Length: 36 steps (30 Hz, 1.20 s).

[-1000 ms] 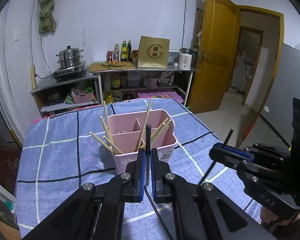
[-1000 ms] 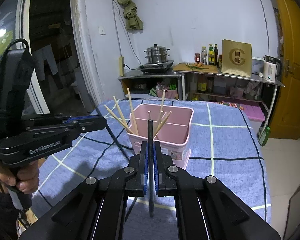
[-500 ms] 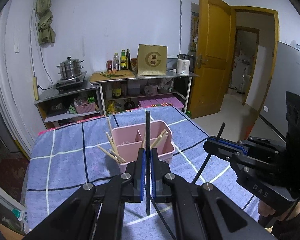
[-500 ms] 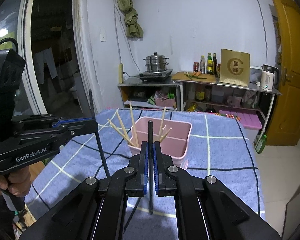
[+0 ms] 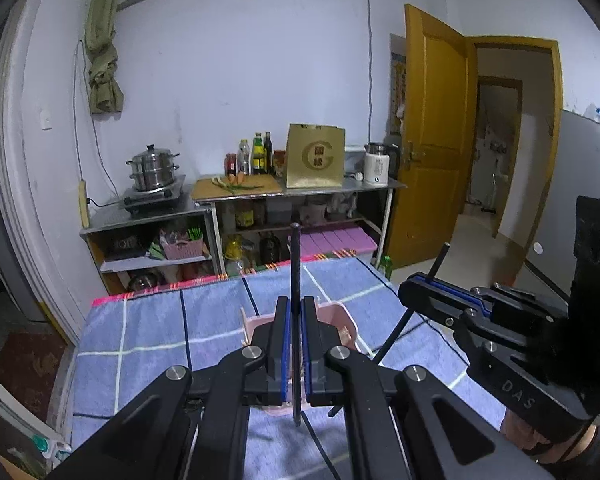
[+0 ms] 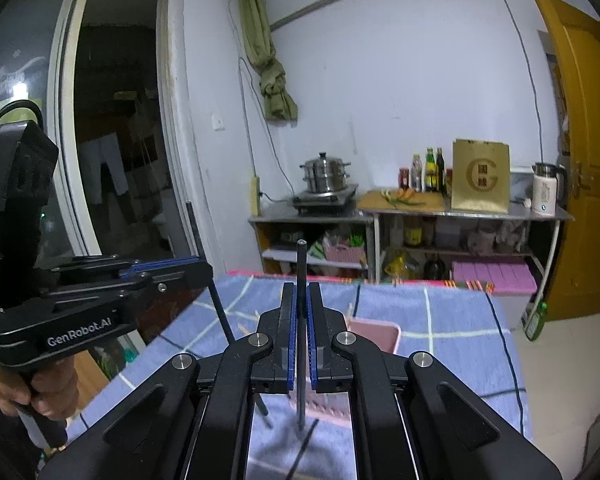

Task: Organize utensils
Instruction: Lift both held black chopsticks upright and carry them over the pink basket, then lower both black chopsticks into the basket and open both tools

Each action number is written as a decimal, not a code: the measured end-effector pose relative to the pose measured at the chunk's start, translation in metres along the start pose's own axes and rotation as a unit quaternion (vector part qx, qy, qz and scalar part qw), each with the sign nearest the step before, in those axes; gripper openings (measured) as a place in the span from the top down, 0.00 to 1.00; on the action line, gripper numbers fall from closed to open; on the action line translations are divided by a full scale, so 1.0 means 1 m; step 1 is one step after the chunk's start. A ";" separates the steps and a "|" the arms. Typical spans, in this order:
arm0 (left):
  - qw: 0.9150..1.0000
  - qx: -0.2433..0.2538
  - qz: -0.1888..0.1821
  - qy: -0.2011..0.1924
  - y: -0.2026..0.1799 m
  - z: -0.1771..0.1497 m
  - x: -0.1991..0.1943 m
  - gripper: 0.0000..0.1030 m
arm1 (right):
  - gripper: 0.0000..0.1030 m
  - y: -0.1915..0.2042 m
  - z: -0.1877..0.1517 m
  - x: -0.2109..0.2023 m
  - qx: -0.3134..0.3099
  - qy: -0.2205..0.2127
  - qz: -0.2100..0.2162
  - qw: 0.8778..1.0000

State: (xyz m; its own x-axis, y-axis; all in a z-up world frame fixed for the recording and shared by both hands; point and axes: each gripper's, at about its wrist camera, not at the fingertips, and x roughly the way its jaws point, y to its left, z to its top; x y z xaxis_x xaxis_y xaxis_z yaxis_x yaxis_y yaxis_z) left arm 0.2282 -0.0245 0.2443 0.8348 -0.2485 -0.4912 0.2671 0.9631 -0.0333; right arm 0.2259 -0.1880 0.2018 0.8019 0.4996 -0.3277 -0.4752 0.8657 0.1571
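Both claws are clamped tight, each pinching a single black chopstick upright between its blue pads. The left claw (image 5: 295,344) grips its black chopstick (image 5: 295,264) near the lower part of the shaft, so the rod stands well above the fingertips and a short end pokes out beneath them. The right claw (image 6: 299,332) holds a second black chopstick (image 6: 300,268) in the same manner, upright and centred between narrow jaws. Below and just beyond each claw sits the pink utensil caddy (image 5: 342,318), largely hidden behind the fingers in the left wrist view; in the right wrist view only a corner of its rim shows to the right of the claw. A pale wooden chopstick (image 5: 244,320) leans out of the caddy just left of the left claw. The caddy stands on a tabletop covered by a blue checked cloth (image 5: 140,332) that spreads beneath both claws. In the left wrist view the right claw appears off to the right, its chopstick slanting; in the right wrist view the left claw appears off to the left, with a person's hand (image 6: 28,388) wrapped round its handle. Beyond the claws, against the far wall, stands a metal shelf unit (image 5: 236,216) carrying a steamer pot (image 5: 152,168), bottles and a kettle (image 5: 376,168).
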 end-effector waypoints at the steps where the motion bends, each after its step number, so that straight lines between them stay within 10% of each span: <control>1: 1.000 -0.001 0.001 -0.002 0.002 0.004 0.002 0.96 | 0.96 0.000 0.002 0.001 0.000 -0.003 0.001 1.000; 16: 1.000 -0.018 -0.004 -0.020 0.032 0.029 0.049 0.96 | 0.96 -0.012 0.017 0.043 0.004 -0.029 -0.005 1.000; 36: 0.999 -0.027 -0.016 0.045 0.048 -0.024 0.135 0.95 | 0.96 -0.035 -0.028 0.098 0.023 0.038 0.000 0.999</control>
State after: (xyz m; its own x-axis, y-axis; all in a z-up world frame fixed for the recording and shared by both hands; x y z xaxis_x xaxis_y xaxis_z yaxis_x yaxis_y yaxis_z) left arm 0.3425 -0.0092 0.1549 0.7793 -0.2710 -0.5650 0.2643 0.9597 -0.0958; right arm 0.3114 -0.1700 0.1383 0.7713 0.4968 -0.3979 -0.4561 0.8674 0.1989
